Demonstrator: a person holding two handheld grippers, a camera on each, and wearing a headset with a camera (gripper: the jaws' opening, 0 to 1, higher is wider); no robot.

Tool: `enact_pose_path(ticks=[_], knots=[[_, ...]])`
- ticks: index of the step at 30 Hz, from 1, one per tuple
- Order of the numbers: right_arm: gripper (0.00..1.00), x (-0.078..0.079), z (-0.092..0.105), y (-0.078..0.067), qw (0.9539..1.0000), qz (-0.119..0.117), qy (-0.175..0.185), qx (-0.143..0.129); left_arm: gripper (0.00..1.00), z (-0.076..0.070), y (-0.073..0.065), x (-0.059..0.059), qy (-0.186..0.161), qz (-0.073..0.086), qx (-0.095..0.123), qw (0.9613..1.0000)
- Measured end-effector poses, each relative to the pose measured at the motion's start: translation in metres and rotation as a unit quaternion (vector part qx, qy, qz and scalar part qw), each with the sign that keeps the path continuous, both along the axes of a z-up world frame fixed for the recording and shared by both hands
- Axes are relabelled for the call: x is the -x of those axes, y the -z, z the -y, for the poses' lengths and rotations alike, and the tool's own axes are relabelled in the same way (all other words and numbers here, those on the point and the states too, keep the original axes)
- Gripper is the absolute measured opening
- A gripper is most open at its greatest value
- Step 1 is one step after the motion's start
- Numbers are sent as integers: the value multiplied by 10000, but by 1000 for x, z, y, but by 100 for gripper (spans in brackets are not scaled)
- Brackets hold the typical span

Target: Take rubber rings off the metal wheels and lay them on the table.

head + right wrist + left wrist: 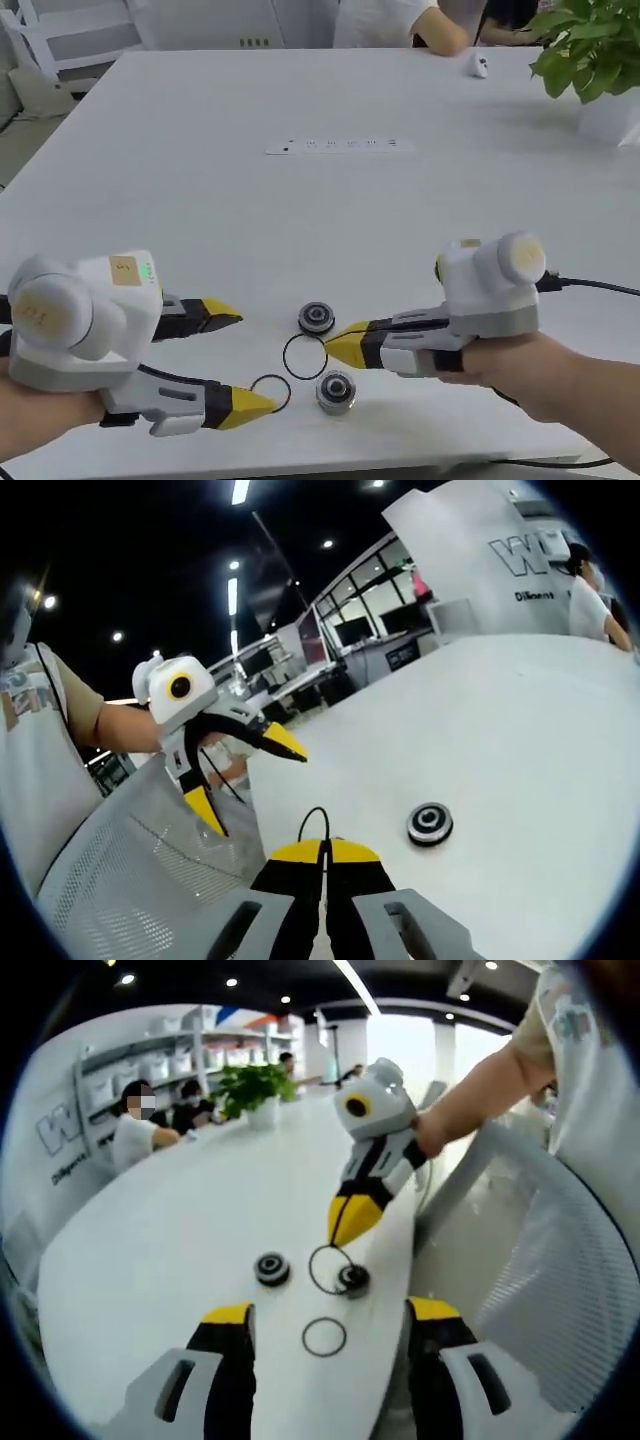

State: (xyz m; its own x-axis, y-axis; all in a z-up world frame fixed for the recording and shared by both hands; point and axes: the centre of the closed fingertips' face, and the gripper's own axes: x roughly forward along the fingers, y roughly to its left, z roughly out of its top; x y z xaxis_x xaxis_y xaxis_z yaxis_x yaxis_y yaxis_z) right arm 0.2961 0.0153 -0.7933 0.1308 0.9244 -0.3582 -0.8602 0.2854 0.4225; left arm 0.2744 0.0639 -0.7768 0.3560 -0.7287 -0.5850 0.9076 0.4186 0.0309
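Wheels (pixel 316 318): two; rings (pixel 270 377): two, one ring (pixel 285 356) pinched by right tool (pixel 330 347), left tool (pixel 254 360) spread.

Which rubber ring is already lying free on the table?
The ring lying flat by the open left gripper; the other ring is pinched in the shut right gripper.

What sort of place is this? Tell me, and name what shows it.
Likely an open-plan office or meeting area: a long white table with a power strip on it, a potted plant, and people seated at the far end.
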Motion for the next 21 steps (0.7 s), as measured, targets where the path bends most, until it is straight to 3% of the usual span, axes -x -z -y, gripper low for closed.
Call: enact_pose_path(ticks=[14, 21], knots=[[0, 5, -24, 4, 9994, -38, -330, 95, 77, -22, -3, 5, -305, -76, 50, 9995], [0, 1, -29, 14, 9990, -118, -365, 240, 81, -37, -8, 4, -494, -87, 74, 9987]])
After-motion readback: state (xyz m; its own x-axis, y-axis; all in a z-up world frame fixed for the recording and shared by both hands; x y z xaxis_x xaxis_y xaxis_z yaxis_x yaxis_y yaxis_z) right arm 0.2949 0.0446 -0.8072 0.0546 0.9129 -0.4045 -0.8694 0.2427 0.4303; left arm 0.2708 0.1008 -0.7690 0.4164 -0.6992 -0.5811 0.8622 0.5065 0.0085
